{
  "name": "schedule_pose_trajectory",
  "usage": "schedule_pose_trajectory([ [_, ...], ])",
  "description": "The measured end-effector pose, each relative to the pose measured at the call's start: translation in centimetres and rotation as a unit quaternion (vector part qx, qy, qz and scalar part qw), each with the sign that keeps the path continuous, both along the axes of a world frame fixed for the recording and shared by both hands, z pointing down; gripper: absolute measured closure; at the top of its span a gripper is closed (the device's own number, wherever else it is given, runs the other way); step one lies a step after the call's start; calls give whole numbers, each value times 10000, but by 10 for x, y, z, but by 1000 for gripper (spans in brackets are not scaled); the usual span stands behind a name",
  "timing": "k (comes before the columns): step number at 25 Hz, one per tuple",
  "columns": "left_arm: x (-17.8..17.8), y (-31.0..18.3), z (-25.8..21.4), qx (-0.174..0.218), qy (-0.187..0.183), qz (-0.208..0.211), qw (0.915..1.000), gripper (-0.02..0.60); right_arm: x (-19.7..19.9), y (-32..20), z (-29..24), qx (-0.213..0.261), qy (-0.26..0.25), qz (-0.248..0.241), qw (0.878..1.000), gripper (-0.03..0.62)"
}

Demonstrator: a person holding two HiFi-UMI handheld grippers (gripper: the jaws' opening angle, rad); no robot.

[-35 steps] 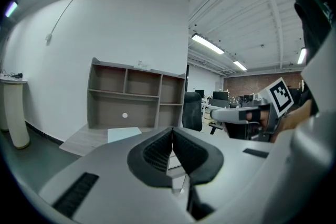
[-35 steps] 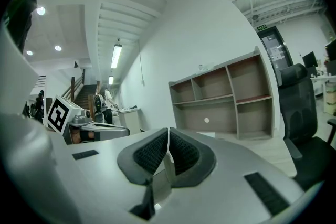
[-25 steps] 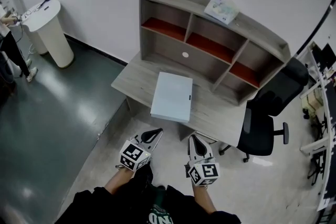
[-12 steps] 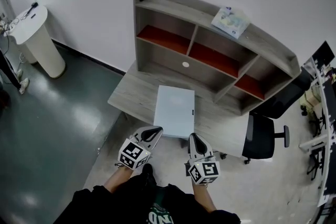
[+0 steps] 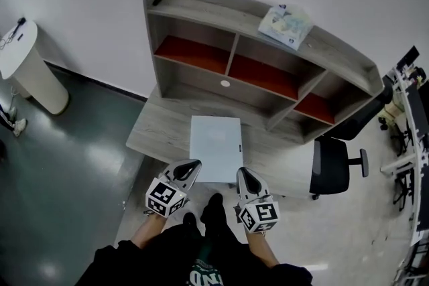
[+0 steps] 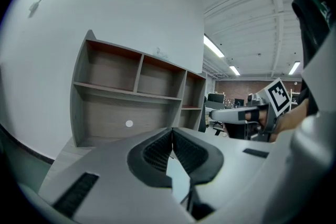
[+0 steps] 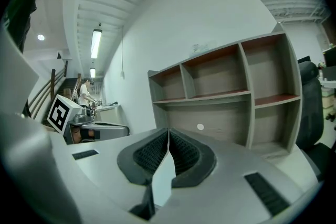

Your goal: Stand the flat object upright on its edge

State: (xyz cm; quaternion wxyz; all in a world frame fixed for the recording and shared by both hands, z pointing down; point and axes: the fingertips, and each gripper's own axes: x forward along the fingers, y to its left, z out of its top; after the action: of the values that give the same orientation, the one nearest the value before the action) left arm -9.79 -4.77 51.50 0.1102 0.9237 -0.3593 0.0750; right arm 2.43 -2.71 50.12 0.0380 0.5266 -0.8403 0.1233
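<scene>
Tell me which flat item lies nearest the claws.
The pale flat board on the desk, just ahead of the left claw and right claw. The other, a printed booklet, sits up on the hutch top.

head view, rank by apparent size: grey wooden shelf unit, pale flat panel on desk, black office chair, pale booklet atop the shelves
1. grey wooden shelf unit
2. pale flat panel and black office chair: too alike to rank
3. pale booklet

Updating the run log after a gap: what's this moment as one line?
phase: pre-grasp | flat white object: lying flat on desk, not gripped | left gripper: shut, empty | right gripper: shut, empty
</scene>
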Motion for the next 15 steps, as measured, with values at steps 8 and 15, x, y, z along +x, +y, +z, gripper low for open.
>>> schedule_pose_trajectory([
  [8,26,-73,12,-77,-73,-4,9999,569,25,-78,17,-116,-162,-44,9998,559],
  [15,47,-136,10,-85,-210,-160,9996,569,44,-149,20,-179,-209,-300,9992,559],
])
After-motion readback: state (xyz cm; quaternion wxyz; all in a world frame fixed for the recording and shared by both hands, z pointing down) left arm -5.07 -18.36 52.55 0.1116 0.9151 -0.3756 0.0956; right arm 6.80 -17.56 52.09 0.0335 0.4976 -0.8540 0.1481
